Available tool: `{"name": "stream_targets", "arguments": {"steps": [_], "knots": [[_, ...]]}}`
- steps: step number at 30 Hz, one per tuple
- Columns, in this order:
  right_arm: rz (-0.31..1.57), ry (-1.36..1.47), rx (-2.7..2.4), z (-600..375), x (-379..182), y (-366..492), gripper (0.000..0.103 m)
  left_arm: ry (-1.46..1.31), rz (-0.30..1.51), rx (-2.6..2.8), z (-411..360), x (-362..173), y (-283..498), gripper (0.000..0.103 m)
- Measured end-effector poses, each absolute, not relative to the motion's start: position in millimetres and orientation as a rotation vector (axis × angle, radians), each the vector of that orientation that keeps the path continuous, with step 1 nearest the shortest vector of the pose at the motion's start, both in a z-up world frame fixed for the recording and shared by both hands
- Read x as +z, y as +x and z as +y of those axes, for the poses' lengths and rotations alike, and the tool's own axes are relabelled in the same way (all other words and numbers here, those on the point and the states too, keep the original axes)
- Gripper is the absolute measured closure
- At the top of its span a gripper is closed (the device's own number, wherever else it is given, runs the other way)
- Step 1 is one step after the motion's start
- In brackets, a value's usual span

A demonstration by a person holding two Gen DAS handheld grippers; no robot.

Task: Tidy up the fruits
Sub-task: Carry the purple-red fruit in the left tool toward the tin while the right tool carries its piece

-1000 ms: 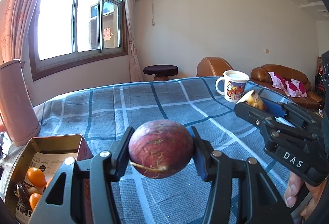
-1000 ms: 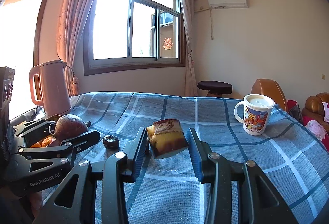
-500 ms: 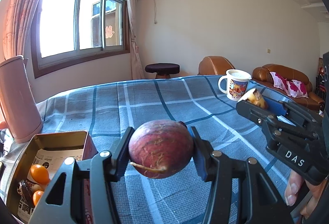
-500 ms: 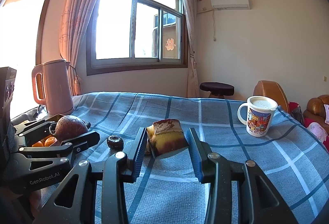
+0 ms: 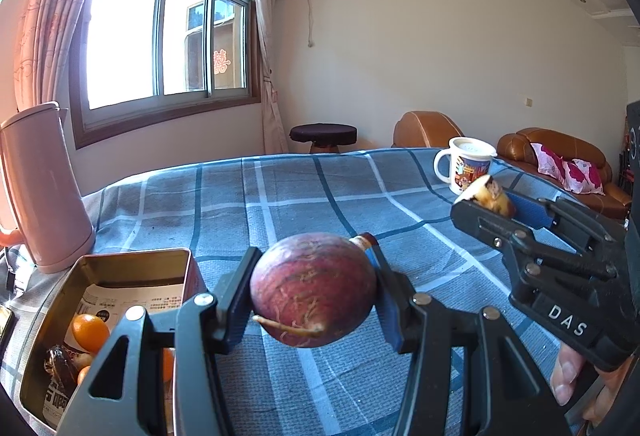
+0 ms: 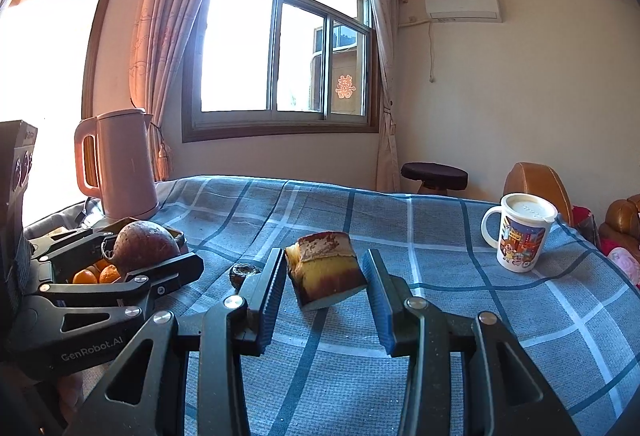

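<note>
My left gripper (image 5: 314, 296) is shut on a round dark-red fruit (image 5: 314, 292) and holds it above the blue checked tablecloth, just right of an open metal tin (image 5: 132, 268) with small oranges (image 5: 90, 330) inside. In the right wrist view the fruit (image 6: 144, 246) and left gripper (image 6: 160, 260) sit at the left, over the tin. My right gripper (image 6: 324, 276) is shut on a wedge of yellow fruit with a brown rind (image 6: 326, 270), held above the cloth; this gripper shows at the right of the left wrist view (image 5: 492, 202).
A pink kettle (image 6: 120, 168) stands at the table's far left, behind the tin. A white printed mug (image 6: 522, 232) stands at the far right. A small dark round object (image 6: 242, 272) lies on the cloth between the grippers. Sofas and a stool stand beyond the table.
Both views have swung slightly left; the tin and kettle sit further into the left wrist view. Both grippers still hold their pieces.
</note>
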State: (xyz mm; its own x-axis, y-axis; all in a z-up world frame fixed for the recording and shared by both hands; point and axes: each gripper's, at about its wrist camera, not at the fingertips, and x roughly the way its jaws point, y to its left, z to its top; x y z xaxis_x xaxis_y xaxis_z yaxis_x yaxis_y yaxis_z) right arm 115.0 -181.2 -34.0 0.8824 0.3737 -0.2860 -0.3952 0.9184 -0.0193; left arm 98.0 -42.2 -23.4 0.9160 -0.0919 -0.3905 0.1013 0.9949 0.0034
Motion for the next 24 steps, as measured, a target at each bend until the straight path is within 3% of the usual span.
{"name": "stream_targets", "arguments": {"steps": [24], "knots": [[0.292,-0.126,0.465,-145,-35,114,0.061,-0.012,0.398,-0.052,-11,-23,87,0.048]]}}
